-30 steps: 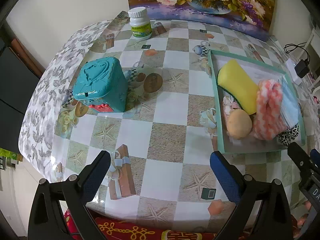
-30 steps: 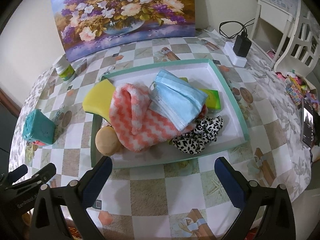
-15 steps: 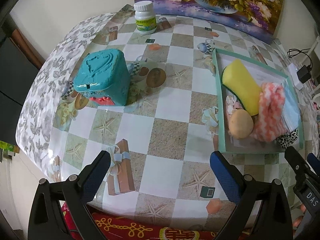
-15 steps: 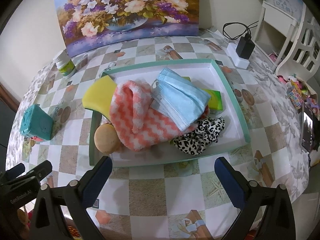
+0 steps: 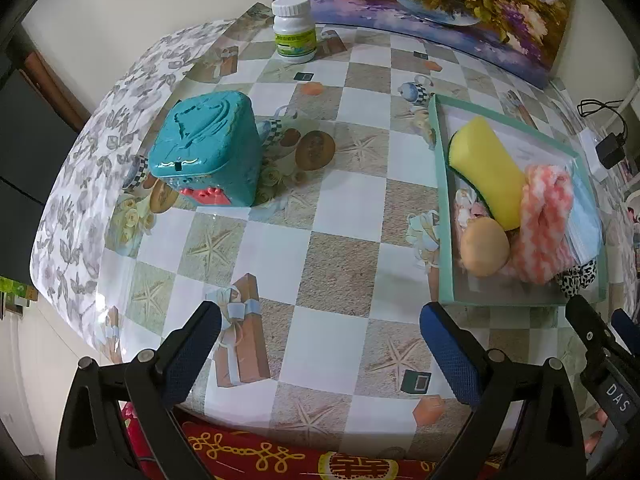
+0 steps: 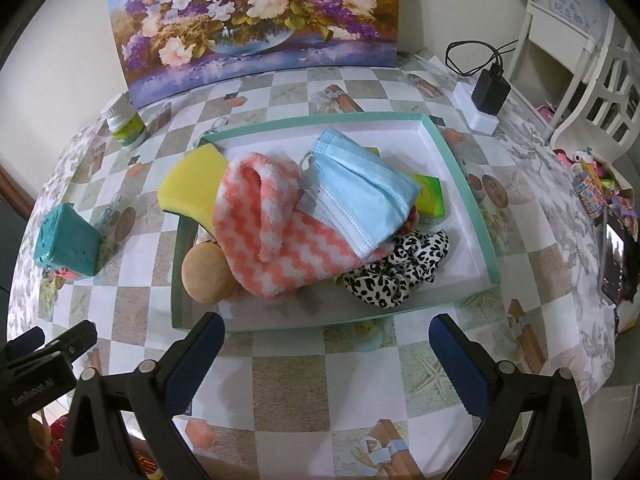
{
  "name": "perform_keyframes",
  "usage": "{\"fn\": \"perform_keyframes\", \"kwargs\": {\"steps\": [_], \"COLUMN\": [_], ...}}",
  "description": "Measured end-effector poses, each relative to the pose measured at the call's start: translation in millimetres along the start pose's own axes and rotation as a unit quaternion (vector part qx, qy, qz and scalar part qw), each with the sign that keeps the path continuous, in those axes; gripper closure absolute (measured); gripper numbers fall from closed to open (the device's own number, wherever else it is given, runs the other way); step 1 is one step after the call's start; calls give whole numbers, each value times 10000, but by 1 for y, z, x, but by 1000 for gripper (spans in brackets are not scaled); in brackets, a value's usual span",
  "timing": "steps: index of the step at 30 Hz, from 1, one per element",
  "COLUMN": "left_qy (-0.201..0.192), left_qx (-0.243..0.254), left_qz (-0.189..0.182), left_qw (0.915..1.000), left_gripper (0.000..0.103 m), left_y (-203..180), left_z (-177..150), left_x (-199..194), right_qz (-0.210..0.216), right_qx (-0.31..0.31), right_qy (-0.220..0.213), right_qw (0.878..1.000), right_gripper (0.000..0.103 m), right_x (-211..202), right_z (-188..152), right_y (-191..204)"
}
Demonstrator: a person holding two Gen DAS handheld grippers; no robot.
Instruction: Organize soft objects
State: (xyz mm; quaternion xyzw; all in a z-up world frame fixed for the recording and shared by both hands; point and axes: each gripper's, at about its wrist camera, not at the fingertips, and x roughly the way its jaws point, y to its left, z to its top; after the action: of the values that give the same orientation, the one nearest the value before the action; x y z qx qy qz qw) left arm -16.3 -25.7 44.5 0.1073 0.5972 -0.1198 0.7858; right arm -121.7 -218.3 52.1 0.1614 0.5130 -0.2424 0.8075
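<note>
Sock [image 6: 276, 240] and mask [image 6: 360, 196] half-bury a green pack [image 6: 430, 196] in the tray [image 6: 484, 236]; both grippers [image 5: 320, 354] [image 6: 326, 354] gape wide, empty.

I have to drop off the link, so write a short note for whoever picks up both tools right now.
Left tool: open, holding nothing, over bare table near the front edge.
Right tool: open, holding nothing, just in front of the tray.
In the tray: yellow sponge, pink-and-white sock, blue face mask on top of it, leopard scrunchie, tan ball, green packet.
Outside: teal tin and pill bottle.
Soft things look gathered in the tray. Left: perhaps only straightening the pile.
</note>
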Motion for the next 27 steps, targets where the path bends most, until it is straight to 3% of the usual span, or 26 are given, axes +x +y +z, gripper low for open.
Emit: {"fn": "perform_keyframes", "kwargs": {"steps": [27], "left_qy": [82], "left_qx": [41], "left_qz": [10], "left_qw": [10000], "left_gripper": [3], "left_y": [-1], "left_z": [-1], "left_x": [3], "right_qz": [-42], "right_qx": [-96], "right_qy": [66], "right_qw": [9999], "right_gripper": [0], "right_x": [5], "right_z": [-1], "right_y": [1]}}
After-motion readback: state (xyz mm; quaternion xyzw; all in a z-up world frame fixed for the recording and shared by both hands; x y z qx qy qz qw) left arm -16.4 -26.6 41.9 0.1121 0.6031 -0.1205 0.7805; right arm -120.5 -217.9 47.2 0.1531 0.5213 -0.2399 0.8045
